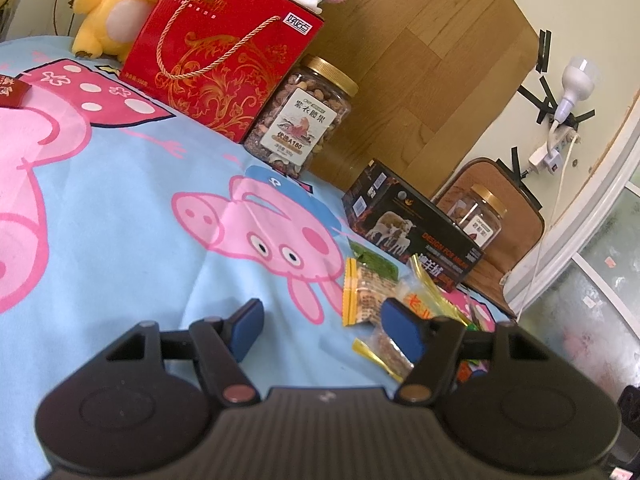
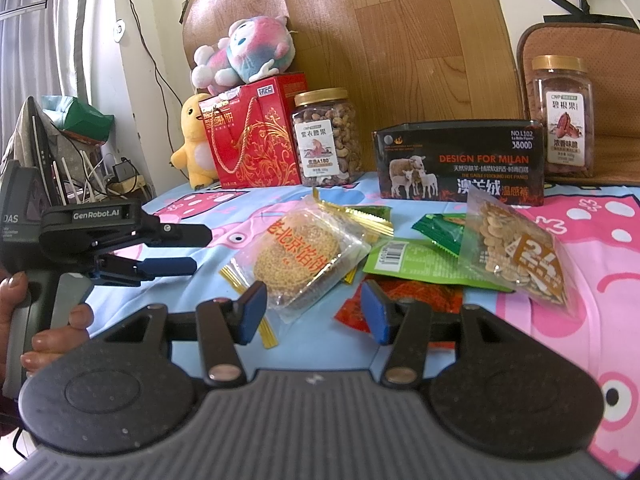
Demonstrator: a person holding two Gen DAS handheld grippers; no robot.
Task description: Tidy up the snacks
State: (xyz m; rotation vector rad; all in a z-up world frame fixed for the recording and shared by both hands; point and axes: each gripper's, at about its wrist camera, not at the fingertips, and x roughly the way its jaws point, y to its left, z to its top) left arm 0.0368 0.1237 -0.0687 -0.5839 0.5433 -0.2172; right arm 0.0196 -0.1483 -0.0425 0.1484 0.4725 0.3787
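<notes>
A pile of snack packets lies on the cartoon-print cloth: a clear-wrapped sesame cake (image 2: 304, 256), a green packet (image 2: 420, 266), a red packet (image 2: 416, 298) and a clear bag of seeds (image 2: 516, 248). My right gripper (image 2: 314, 314) is open and empty, just short of the sesame cake. My left gripper (image 1: 324, 326) is open and empty over the cloth, left of the same pile (image 1: 376, 288). It also shows in the right wrist view (image 2: 188, 248), at the left beside the pile.
At the back stand a red gift box (image 2: 256, 140), a jar of cashews (image 2: 326, 138), a black box (image 2: 460, 160) and a second nut jar (image 2: 564, 116). Plush toys (image 2: 244, 54) sit on and beside the red box. The bed's right edge (image 1: 492, 304) drops off near a chair.
</notes>
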